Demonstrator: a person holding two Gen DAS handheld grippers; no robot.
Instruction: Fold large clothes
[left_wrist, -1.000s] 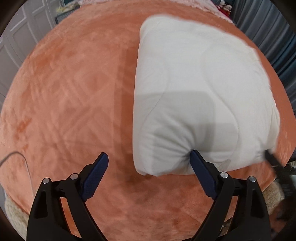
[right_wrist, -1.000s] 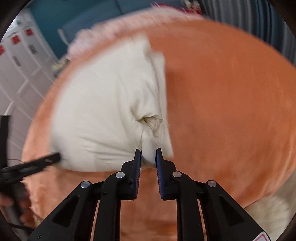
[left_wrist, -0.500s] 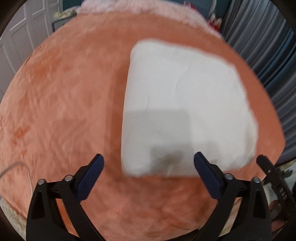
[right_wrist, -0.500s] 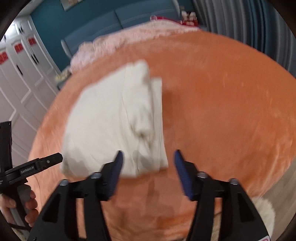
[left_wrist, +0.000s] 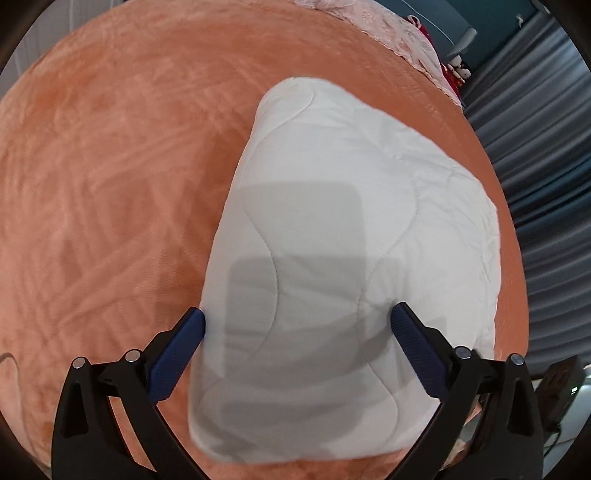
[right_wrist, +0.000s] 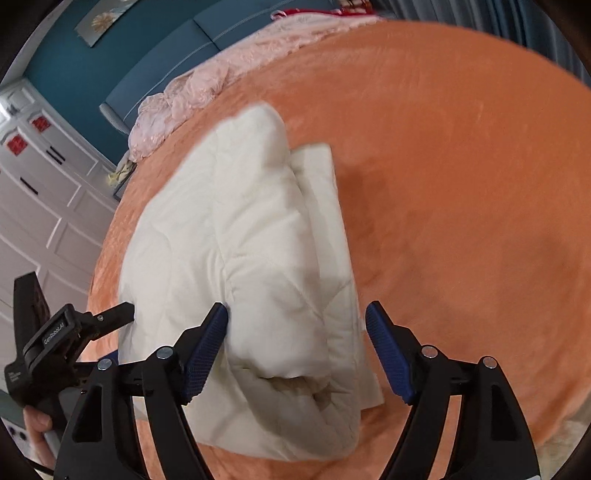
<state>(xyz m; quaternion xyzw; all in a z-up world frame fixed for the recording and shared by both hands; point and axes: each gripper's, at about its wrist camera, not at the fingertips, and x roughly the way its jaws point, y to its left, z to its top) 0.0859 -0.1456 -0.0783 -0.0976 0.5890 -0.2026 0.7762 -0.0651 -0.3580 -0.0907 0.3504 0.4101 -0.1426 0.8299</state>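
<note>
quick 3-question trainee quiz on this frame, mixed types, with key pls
1. True or false: the white quilt lies folded on the orange blanket.
2. In its own view, the right gripper is: A) clamped on the quilt, B) opening, with the quilt between its fingers, C) out of view.
3. Fill in: in the right view, the left gripper reaches the quilt's ____ edge.

Key: 1 true; 2 B; 3 left

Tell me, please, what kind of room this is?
Most likely a bedroom: a folded white quilt lies on a bed with an orange plush cover, before a padded blue headboard, with white panelled cabinets alongside.
</note>
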